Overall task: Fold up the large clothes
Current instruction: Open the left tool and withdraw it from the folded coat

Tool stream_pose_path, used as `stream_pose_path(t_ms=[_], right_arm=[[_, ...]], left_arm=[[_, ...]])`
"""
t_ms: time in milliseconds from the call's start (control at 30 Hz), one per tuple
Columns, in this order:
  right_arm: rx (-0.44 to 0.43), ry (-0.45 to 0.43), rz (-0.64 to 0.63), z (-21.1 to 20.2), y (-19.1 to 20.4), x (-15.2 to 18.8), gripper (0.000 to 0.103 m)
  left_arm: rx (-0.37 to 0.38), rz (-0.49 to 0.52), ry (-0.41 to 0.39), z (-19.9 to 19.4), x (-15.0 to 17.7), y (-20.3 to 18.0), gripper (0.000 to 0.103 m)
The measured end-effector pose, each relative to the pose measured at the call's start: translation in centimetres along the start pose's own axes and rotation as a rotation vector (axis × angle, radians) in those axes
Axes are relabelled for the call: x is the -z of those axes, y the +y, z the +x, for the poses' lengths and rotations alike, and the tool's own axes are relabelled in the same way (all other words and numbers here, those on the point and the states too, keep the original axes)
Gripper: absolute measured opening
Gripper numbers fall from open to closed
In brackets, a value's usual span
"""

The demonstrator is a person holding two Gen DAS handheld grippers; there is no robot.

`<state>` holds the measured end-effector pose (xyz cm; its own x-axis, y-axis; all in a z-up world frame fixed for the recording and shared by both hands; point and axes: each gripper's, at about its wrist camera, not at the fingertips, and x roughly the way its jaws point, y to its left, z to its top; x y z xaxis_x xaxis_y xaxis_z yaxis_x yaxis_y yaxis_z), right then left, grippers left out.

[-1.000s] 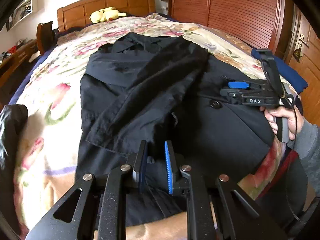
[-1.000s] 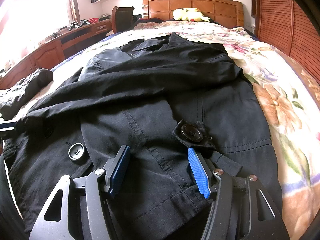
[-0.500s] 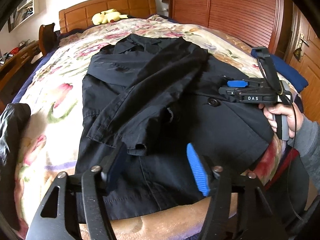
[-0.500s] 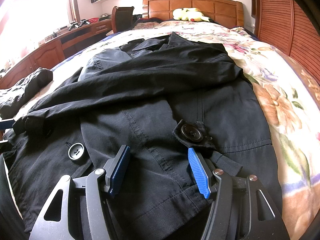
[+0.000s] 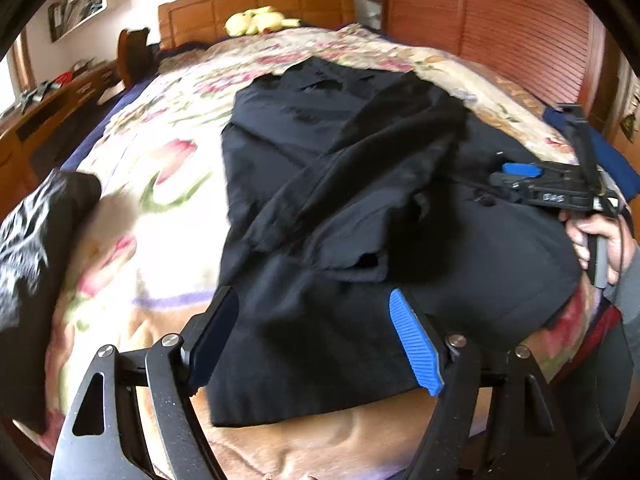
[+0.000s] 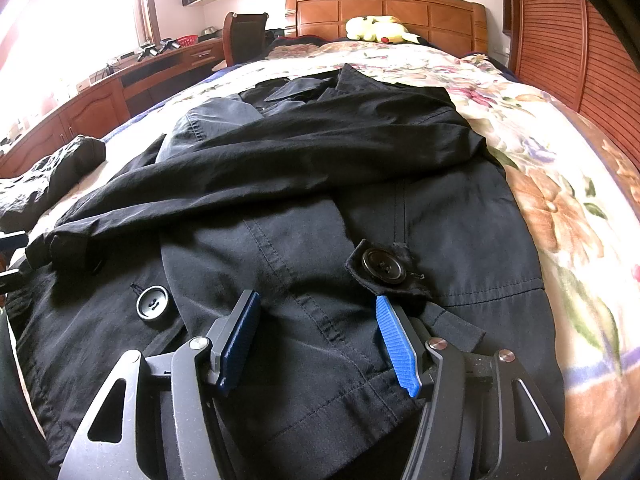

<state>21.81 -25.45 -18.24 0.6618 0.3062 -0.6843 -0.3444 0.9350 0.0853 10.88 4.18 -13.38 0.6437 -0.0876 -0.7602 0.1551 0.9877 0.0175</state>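
A large black coat [image 5: 360, 184] lies face up on the bed, collar toward the headboard. One sleeve [image 5: 332, 216] is folded diagonally across its front, and the cuff [image 6: 56, 244] rests free near the coat's left edge. My left gripper [image 5: 312, 294] hovers over the hem; its jaws are opening and nothing is pinched between them. My right gripper [image 6: 316, 298] stands open just over the coat's lower front [image 6: 320, 184], between two dark buttons [image 6: 153, 303] [image 6: 384, 266], pads off the cloth. In the left wrist view a hand holds the right gripper [image 5: 516, 176] at the coat's right side.
A floral bedspread [image 5: 160, 184] covers the bed. A crumpled black garment [image 5: 28, 240] lies at the left edge and a blue cloth [image 5: 616, 160] at the right. A yellow plush toy [image 6: 376, 28] sits by the wooden headboard. A desk [image 6: 100, 100] stands left, a slatted wardrobe [image 5: 500, 32] right.
My left gripper went from nearly shut on the sleeve's cuff to wide apart and drew back toward the hem. The sleeve now lies loose across the coat. The right gripper stayed put.
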Motion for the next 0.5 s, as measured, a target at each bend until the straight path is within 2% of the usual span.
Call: stream_pose_path(t_ms=[133,500], right_arm=[[0.001,0.0,-0.001,0.0,0.0,0.0,0.062],[0.02,0.025,-0.023,0.2,0.4,-0.2,0.062]], left_arm=[[-0.008,-0.035,0.045,1.5,1.1,1.0,0.079],[0.003,-0.071,0.024,2.1,2.1,1.5,0.082]])
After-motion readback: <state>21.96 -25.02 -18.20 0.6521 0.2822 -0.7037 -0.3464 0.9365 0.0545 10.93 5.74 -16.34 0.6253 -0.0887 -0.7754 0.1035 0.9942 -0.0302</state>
